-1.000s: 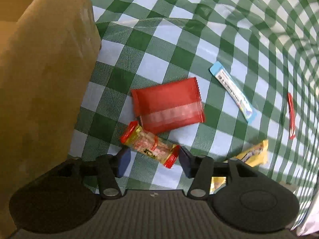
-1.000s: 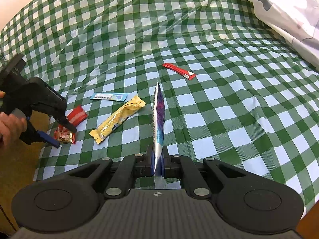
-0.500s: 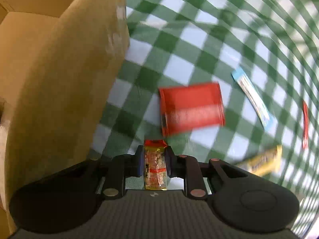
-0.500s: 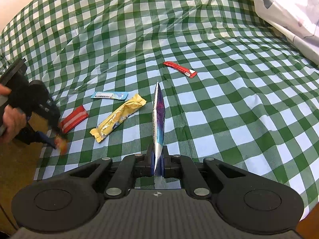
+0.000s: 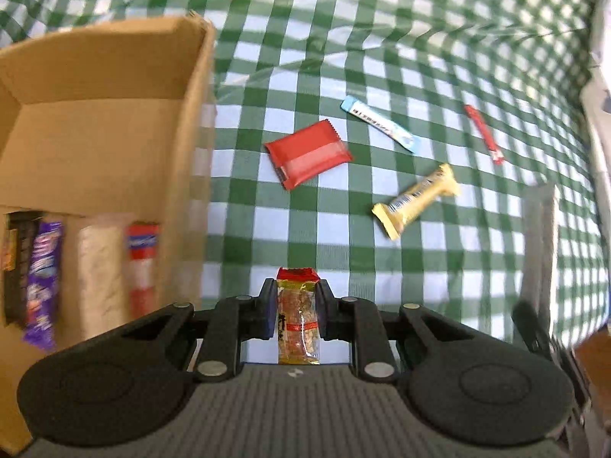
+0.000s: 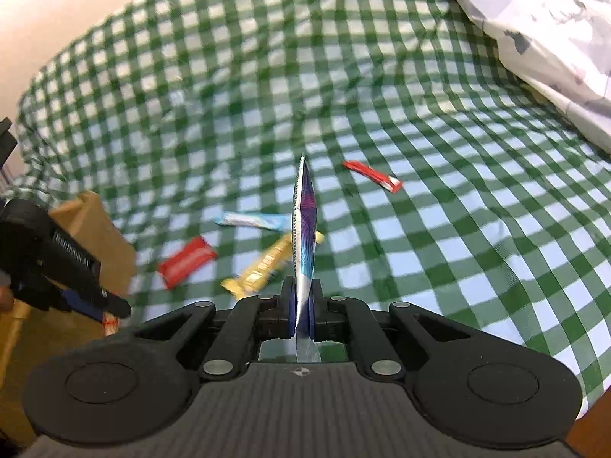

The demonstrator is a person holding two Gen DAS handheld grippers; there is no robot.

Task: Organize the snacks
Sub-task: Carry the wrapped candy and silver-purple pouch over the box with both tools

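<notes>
My left gripper point(image 5: 296, 305) is shut on a small clear snack pack with red ends point(image 5: 297, 316), lifted above the checked cloth next to the open cardboard box point(image 5: 103, 141). Several wrapped bars point(image 5: 42, 278) stand inside the box. On the cloth lie a red packet point(image 5: 308, 154), a blue-white stick point(image 5: 378, 124), a yellow bar point(image 5: 418, 200) and a thin red stick point(image 5: 484, 139). My right gripper point(image 6: 302, 305) is shut on a flat blue-purple packet point(image 6: 304, 236), held edge-on. In the right wrist view the left gripper point(image 6: 72, 286) hangs over the box point(image 6: 95, 236) at the left.
The green-and-white checked cloth point(image 6: 439, 236) covers the table. A crumpled white patterned cloth point(image 6: 534, 30) lies at the far right. The table's right front edge drops off near my right gripper. A pale wall point(image 6: 76, 0) is behind.
The left gripper closed on the clear snack pack, lifted it off the cloth and swung toward the box, whose inside now shows. The right gripper rose a little with its packet.
</notes>
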